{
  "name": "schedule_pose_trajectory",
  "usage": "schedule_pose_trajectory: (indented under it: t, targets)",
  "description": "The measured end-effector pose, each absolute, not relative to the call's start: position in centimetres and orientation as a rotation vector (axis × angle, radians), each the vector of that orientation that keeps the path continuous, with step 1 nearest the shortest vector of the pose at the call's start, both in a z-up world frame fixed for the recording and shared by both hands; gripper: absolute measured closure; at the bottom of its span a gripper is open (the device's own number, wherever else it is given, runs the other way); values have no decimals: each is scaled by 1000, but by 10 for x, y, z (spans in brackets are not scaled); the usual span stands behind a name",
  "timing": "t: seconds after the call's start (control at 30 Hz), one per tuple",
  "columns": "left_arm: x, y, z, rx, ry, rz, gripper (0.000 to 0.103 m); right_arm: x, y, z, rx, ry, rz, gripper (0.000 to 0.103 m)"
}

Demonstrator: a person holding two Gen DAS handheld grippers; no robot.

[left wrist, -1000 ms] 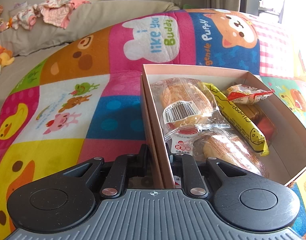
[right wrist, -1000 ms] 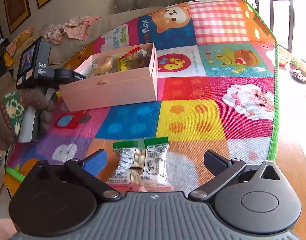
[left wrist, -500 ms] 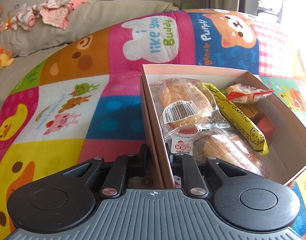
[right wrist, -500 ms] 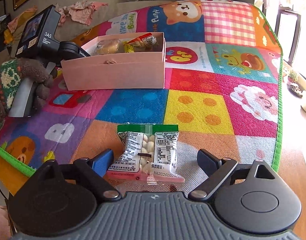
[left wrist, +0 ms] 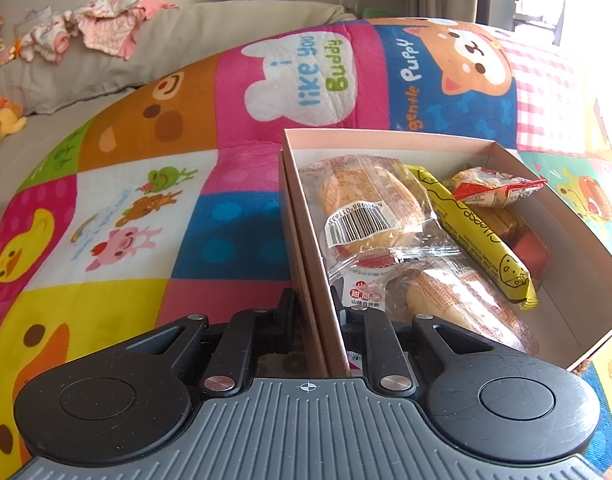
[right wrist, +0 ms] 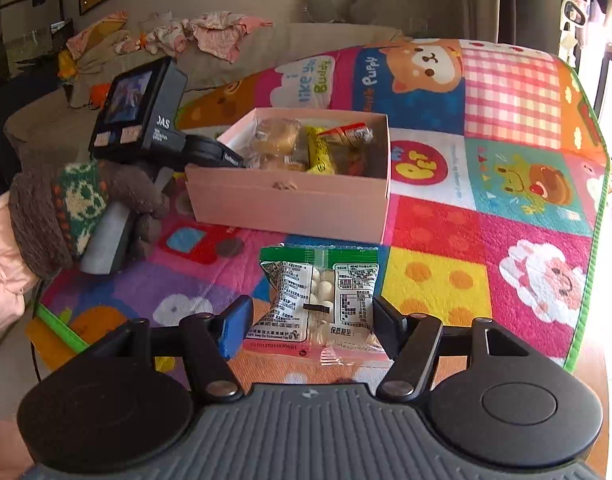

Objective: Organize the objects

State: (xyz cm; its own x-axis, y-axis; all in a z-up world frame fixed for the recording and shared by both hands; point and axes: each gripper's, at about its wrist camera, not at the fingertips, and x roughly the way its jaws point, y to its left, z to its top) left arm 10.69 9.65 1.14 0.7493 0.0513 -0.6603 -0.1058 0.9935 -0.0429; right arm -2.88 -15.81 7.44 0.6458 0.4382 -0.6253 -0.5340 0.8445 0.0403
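Note:
A pink cardboard box (left wrist: 390,140) sits on the patchwork mat and holds wrapped buns (left wrist: 370,208), a yellow cheese snack (left wrist: 478,236) and a red-white packet (left wrist: 494,190). My left gripper (left wrist: 316,300) is shut on the box's near wall (left wrist: 306,248), one finger inside and one outside. In the right wrist view the box (right wrist: 290,204) stands further back, with the left gripper (right wrist: 210,152) at its left end. My right gripper (right wrist: 312,324) has closed in around a green-topped packet of white candies (right wrist: 322,296), fingers (right wrist: 236,326) at both its sides.
The colourful mat (right wrist: 486,208) covers the table, with its green edge (right wrist: 586,280) at the right. A gloved hand (right wrist: 74,208) holds the left gripper's handle. A grey sofa with clothes (left wrist: 106,32) lies behind.
My right gripper has narrowed around the candy packet and the packet has lifted off the mat. The view has swung toward the box. The left gripper has not moved.

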Motion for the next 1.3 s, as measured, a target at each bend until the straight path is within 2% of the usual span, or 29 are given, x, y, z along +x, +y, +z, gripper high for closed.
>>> schedule_pose_trajectory:
  t: [0.17, 0.3, 0.6, 0.97, 1.1, 1.2, 1.23, 1.27, 1.3]
  targets:
    - [107, 97, 11, -80, 718, 85, 86, 9, -139, 118, -154, 625, 564, 38]
    - [107, 98, 11, -89, 718, 79, 86, 56, -115, 131, -151, 632, 535, 38]
    - [108, 101, 11, -96, 717, 65, 86, 130, -81, 95, -56, 748, 491, 38]
    - [108, 101, 11, -94, 718, 67, 86, 132, -90, 65, -90, 848, 454, 38]
    - [108, 101, 11, -92, 717, 62, 86, 127, -101, 70, -37, 852, 486, 33]
    - [107, 101, 11, -94, 717, 68, 86, 106, -115, 80, -46, 768, 516, 30]
    - [108, 100, 11, -97, 720, 74, 86, 94, -121, 84, -75, 713, 523, 25]
    - [109, 99, 12, -105, 728, 83, 86, 83, -127, 85, -106, 667, 517, 14]
    - [112, 97, 13, -106, 738, 88, 86, 73, -133, 84, -149, 626, 513, 10]
